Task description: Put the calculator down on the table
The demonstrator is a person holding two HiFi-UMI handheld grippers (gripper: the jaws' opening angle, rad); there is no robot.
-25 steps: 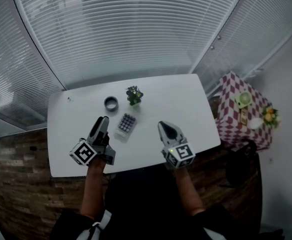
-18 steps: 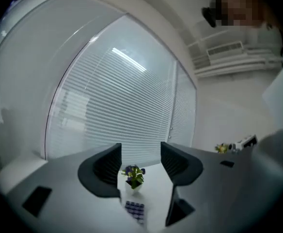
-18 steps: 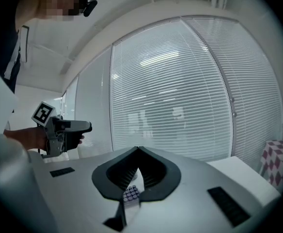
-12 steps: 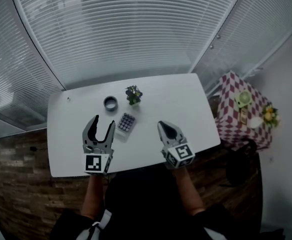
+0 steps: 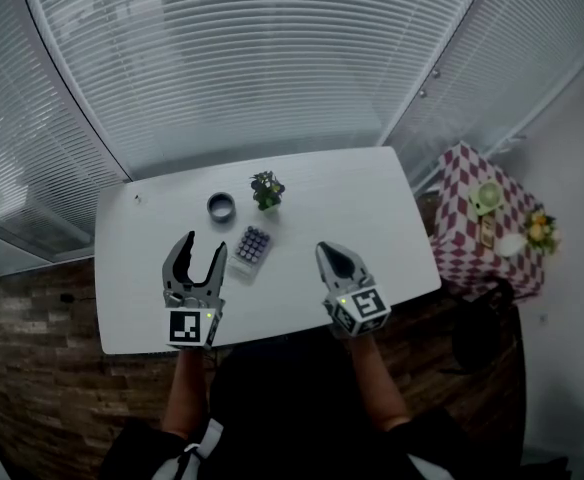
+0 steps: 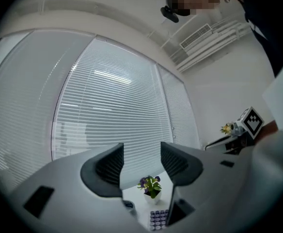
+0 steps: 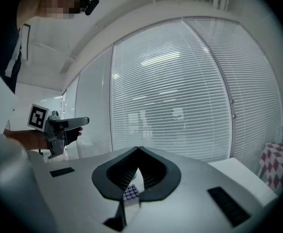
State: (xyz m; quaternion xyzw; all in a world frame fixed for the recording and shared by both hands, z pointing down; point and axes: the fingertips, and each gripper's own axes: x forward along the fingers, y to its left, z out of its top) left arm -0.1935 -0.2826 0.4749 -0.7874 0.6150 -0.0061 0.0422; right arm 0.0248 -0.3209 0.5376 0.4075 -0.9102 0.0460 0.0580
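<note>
The calculator, pale with rows of dark purple keys, lies flat on the white table, apart from both grippers. My left gripper stands open just left of it, nothing between its jaws. In the left gripper view the calculator shows low between the open left gripper jaws. My right gripper is shut and empty, to the right of the calculator. Past the shut right gripper tips, the calculator peeks out.
A small potted plant and a dark round ring-like object stand behind the calculator. A small side table with a red checked cloth stands off the right end. Window blinds line the far side.
My left gripper has rolled upright, from lying sideways to showing both jaws spread open, and pulled back slightly from the calculator. The right gripper and calculator have stayed still.
</note>
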